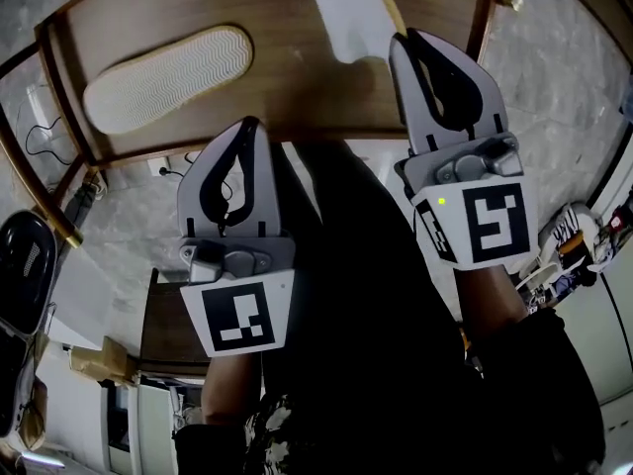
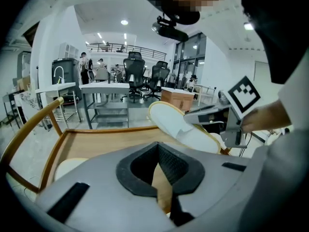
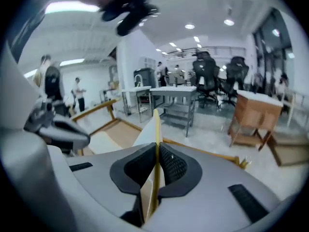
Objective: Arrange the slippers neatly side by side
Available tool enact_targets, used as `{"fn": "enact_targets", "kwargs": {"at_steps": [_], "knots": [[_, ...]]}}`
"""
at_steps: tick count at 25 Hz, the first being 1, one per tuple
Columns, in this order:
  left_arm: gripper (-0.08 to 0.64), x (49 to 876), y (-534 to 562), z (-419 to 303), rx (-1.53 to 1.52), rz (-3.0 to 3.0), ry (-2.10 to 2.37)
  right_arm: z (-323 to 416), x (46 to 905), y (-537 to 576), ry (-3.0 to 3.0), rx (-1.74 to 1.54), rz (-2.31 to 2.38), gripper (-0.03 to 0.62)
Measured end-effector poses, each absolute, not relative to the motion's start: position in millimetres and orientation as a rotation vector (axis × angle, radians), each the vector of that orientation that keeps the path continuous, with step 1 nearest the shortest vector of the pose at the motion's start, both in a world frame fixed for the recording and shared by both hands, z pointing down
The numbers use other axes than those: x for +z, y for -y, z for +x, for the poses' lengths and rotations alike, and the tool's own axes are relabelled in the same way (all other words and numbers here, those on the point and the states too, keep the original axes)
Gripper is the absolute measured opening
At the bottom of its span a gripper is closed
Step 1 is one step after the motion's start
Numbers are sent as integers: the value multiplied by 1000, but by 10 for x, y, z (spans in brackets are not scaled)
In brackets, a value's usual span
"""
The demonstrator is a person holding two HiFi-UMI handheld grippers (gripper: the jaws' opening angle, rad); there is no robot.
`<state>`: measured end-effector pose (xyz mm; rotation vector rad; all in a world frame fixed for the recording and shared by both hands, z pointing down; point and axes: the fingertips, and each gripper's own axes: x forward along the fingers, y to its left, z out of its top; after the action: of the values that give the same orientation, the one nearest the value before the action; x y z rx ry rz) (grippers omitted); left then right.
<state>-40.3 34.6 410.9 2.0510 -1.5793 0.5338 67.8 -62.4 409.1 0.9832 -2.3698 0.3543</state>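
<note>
Two slippers: first slipper (image 1: 168,77) lies sole-up on the wooden seat (image 1: 297,87) at ten o'clock. Second slipper (image 1: 346,18) is pinched edge-on by the right gripper (image 1: 410,47) at one o'clock. Left gripper (image 1: 249,132) closed, empty. Advisable: lower it flat, parallel, just beside its mate.

1. Brown wooden board with raised rim (image 1: 297,77); a curved light-wood rail (image 2: 26,129) runs round its left edge.
2. Grey marbled floor (image 1: 559,77) beyond the board's right edge.
3. Far background: black office chairs (image 2: 135,71), white metal-frame table (image 2: 104,87), brown box-shaped wooden stand (image 3: 255,111), standing people (image 2: 85,66), round ceiling light (image 2: 124,22).
</note>
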Motion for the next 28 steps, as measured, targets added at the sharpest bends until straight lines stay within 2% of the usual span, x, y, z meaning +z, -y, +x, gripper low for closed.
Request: {"fn": "enact_targets", "kwargs": {"at_steps": [7,10,28], "knots": [[0,4106,-354,-447,535,2030,1594,688,4311,690,2408,1045,1155,20],[0,4128,-364,-449,537,2025,1591,652,4419,642,2411,1214,1171,20],[0,4210,-412,-504,559,2023,1570,772,4916,588,2257,1050,1414,21]]}}
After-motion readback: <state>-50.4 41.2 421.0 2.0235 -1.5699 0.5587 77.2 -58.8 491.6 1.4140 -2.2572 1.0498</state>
